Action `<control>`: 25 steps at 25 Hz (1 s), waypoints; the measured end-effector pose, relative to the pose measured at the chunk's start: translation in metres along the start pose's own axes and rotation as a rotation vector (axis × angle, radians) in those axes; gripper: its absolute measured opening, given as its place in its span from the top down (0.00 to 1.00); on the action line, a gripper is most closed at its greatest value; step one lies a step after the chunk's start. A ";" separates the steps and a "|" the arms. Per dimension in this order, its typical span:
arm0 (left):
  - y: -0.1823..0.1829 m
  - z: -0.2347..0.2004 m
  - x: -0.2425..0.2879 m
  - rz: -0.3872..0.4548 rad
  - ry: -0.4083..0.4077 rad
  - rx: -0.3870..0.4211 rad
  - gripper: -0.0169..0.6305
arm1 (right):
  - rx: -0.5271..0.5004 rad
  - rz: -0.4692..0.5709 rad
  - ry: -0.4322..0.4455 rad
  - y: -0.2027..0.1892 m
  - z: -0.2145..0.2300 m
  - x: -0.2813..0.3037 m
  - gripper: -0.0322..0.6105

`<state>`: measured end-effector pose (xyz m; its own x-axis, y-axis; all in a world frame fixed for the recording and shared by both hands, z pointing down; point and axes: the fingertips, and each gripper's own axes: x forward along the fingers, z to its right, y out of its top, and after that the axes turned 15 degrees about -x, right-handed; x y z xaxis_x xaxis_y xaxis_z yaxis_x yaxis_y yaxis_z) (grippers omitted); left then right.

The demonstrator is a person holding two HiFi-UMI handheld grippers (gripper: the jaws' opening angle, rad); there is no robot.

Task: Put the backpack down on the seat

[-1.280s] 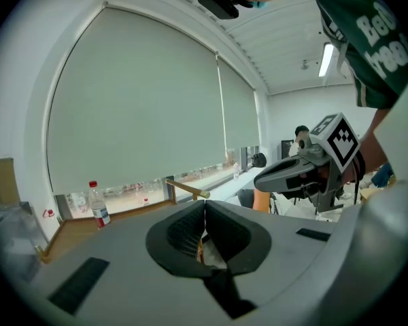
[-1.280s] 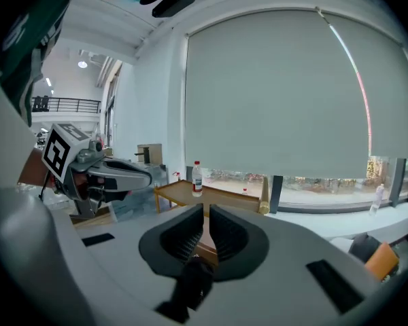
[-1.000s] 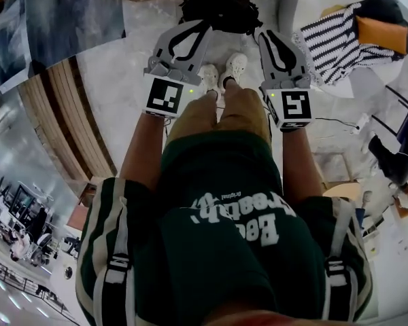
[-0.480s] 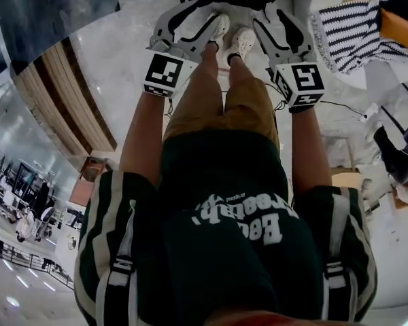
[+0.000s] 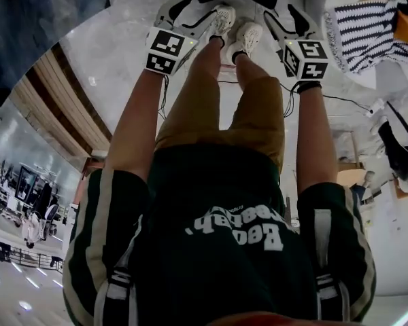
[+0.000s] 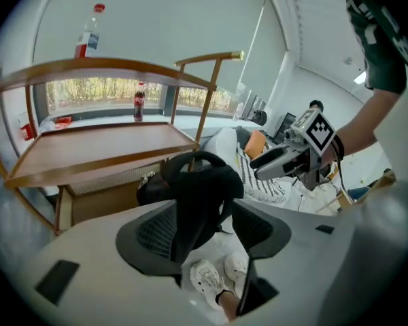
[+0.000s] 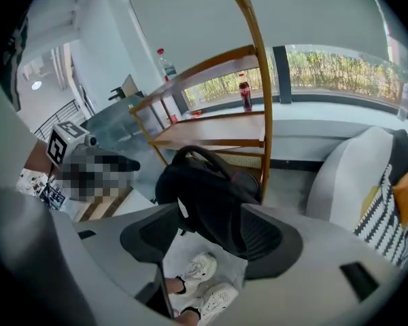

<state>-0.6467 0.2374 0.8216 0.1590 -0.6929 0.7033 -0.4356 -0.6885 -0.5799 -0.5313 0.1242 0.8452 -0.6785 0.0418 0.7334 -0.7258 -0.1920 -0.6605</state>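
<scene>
Left tongs [image 6: 205, 226] and right tongs [image 7: 209, 235] dropped lower since a second ago, jaws just opened wide, backpack [image 7: 207, 185] loose between each pair

One backpack [image 7: 205, 190], two bottles [image 6: 88, 38] [image 6: 139, 102], two shoes [image 5: 222, 20] [image 5: 249, 37]

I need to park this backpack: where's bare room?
The wooden bench's flat board, behind the black backpack, lies bare. Pale floor left of the white shoes is free too. The white seat at right is crowded by a striped cushion.
</scene>
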 end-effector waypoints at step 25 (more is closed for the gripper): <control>-0.057 -0.052 0.136 -0.259 -0.104 0.053 0.83 | -0.114 -0.158 0.239 -0.055 -0.010 0.154 0.83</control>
<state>-0.6466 0.1939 0.9717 0.3498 -0.5090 0.7865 -0.3219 -0.8537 -0.4093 -0.5972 0.1505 0.9933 -0.5541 0.2944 0.7787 -0.8231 -0.0537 -0.5654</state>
